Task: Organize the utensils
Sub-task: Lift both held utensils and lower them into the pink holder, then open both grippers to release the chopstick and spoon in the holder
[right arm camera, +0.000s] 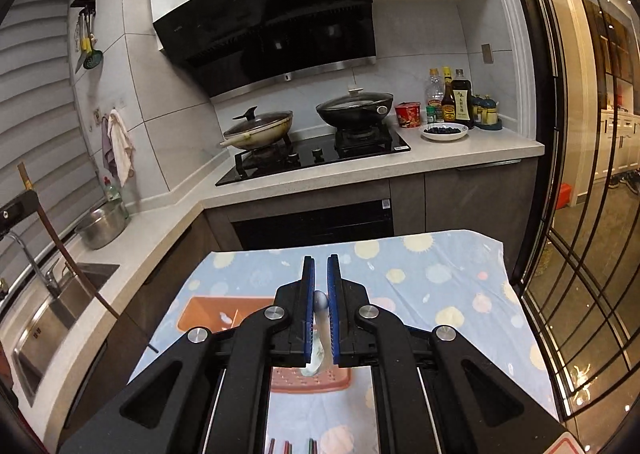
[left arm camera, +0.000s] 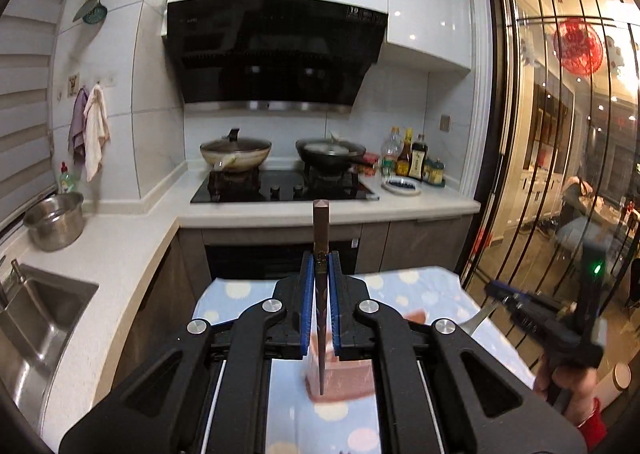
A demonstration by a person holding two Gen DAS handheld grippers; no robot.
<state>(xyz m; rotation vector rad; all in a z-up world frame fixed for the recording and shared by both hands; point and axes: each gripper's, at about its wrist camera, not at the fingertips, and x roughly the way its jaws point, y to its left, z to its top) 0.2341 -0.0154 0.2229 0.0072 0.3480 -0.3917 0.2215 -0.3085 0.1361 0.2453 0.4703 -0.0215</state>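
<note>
**Both claws lifted over the table, each pinching a utensil**

The left claw is pinching a dark chopstick between its blue pads. The chopstick's long axis is running along the claw's own line: its thin tip is pointing back and down toward the camera, and its blunt square end is sticking out past the fingertips, toward the stove. Under the claw, a pink tray is sitting on the dotted cloth, blurred.

The right claw is pressing its pads on a pale spoon. The handle's rounded end is sitting between the pads, well back from the fingertips, and the spoon is hanging down toward the camera, its bowl below the claw. Its long axis is lying roughly along the fingers, tilted downward. Beneath it an orange perforated tray is showing; a second orange tray is lying to the claw's left on the cloth. A few chopstick ends are peeking in nearest the camera.

From the left view, the right claw is appearing to the right, a hand gripping its handle. From the right view, the chopstick is slanting at far left.

Beyond the table, the counter is carrying two lidded pans on the stove.
</note>
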